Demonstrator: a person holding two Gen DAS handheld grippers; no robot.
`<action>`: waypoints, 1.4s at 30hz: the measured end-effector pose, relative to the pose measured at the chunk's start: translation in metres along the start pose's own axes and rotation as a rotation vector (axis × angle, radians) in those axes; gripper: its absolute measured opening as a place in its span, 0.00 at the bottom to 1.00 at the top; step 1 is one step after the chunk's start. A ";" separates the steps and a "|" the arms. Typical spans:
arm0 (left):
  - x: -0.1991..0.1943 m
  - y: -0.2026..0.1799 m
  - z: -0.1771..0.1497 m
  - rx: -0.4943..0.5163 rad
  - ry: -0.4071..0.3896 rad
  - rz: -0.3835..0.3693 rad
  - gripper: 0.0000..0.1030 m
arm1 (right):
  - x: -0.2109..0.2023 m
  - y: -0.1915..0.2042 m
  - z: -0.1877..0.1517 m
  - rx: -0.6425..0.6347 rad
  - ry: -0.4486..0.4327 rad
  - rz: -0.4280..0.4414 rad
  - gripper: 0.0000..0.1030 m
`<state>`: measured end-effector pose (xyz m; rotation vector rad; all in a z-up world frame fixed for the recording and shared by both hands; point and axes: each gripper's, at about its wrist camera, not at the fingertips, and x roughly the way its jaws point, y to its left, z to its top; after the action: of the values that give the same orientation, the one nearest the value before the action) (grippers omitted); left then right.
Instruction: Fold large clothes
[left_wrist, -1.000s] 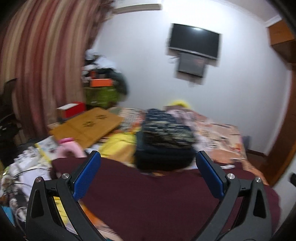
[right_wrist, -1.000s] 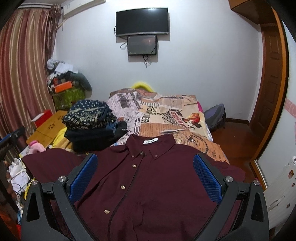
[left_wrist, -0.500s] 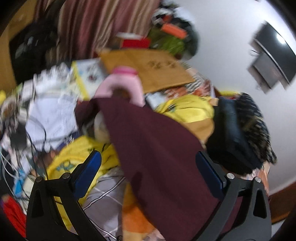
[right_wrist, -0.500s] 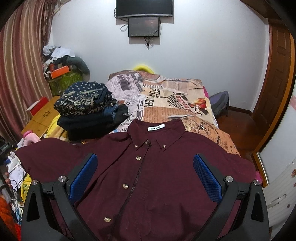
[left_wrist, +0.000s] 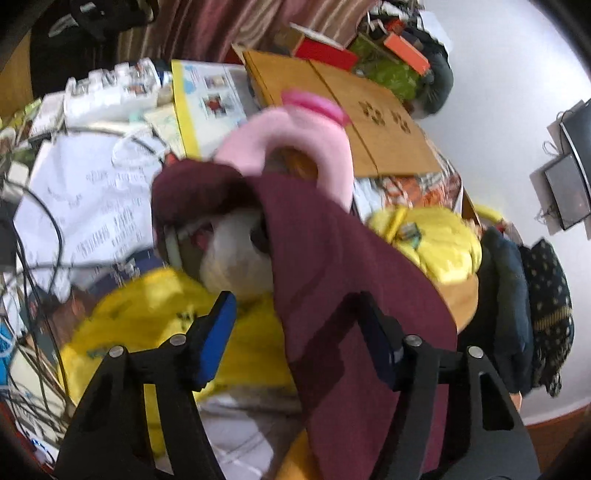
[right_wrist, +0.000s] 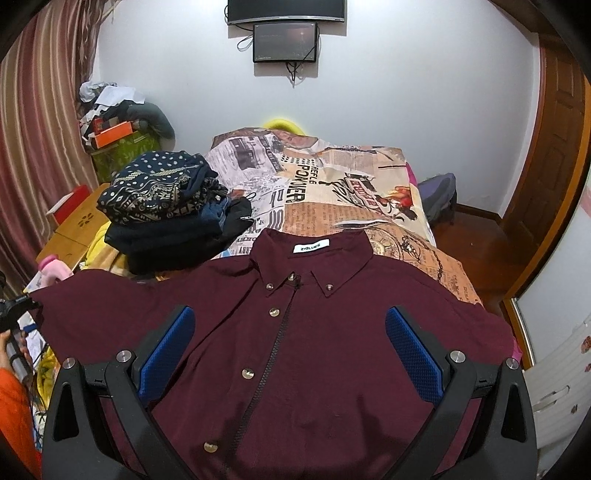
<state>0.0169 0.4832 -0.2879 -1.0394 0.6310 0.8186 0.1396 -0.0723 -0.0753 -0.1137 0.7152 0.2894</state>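
Left gripper (left_wrist: 295, 332) closing astride maroon shirt (right_wrist: 314, 332) sleeve; collar points toward wall.

You can read "Z·BLUES" on the small white tag (right_wrist: 311, 248) inside the collar of the dark red shirt (right_wrist: 314, 332), and the big black word "POWER" with "REFLE" beside it on the newspaper-print bed cover (right_wrist: 306, 181); the papers (left_wrist: 92, 192) in the left view are too blurry.

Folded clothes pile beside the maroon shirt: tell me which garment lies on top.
The navy garment with the white dot-and-diamond pattern tops the pile; the folded clothes under it are plain dark navy and black, without any print.
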 end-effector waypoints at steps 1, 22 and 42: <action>-0.002 0.000 0.005 -0.004 -0.010 -0.007 0.52 | 0.000 0.000 0.000 0.002 0.000 0.000 0.99; -0.130 -0.201 -0.006 0.515 -0.329 -0.172 0.04 | -0.006 -0.020 -0.004 0.055 -0.015 0.008 0.99; -0.186 -0.344 -0.249 0.985 -0.096 -0.536 0.03 | 0.010 -0.073 -0.012 0.038 -0.001 0.018 0.99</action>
<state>0.1808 0.1087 -0.0691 -0.2240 0.5350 0.0287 0.1610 -0.1418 -0.0904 -0.0708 0.7206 0.2925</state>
